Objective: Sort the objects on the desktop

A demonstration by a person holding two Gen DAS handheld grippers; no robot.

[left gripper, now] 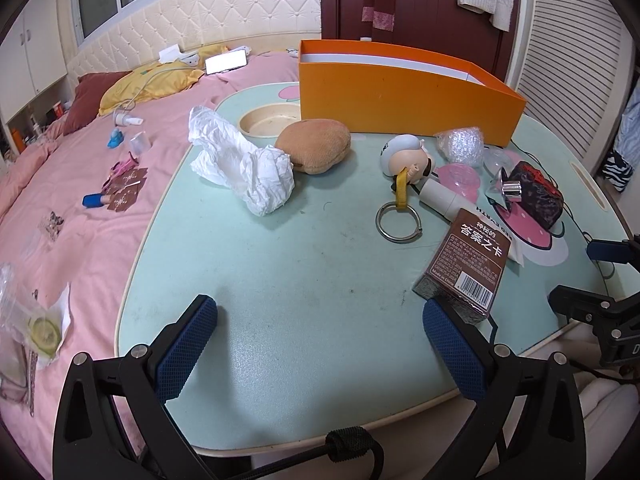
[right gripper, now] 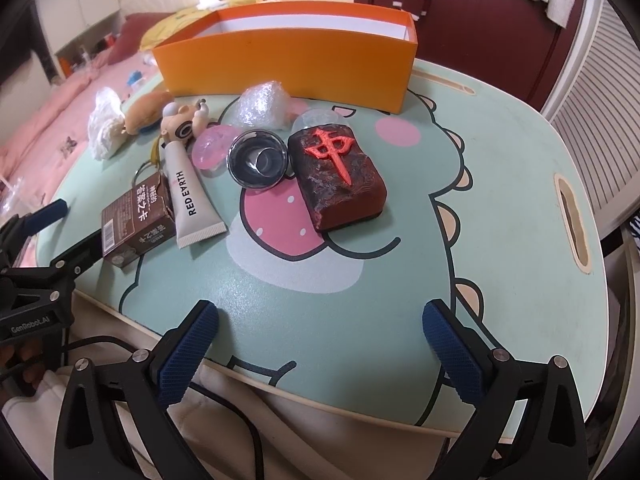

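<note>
Nearest: brown card box with a barcode [left gripper: 464, 264], lying just ahead of my left gripper [left gripper: 320, 344], its near corner at my right-hand pad [left gripper: 452, 344].
Landmark: tall orange cardboard box [left gripper: 404, 96], open-topped, at the table's far edge; the card box lies well short of it.
Axis: long side runs away from me, slanting rightward.
Nearer hand: left, by my judgement.
Left gripper: wide open, holding nothing.
Right gripper [right gripper: 320, 344]: wide open, empty, over bare mint-green tabletop [right gripper: 500, 240].

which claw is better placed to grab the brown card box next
Left, probably. The left claw is open with its right finger almost touching the brown card box. The right claw, also open, faces the mahjong block instead.
</note>
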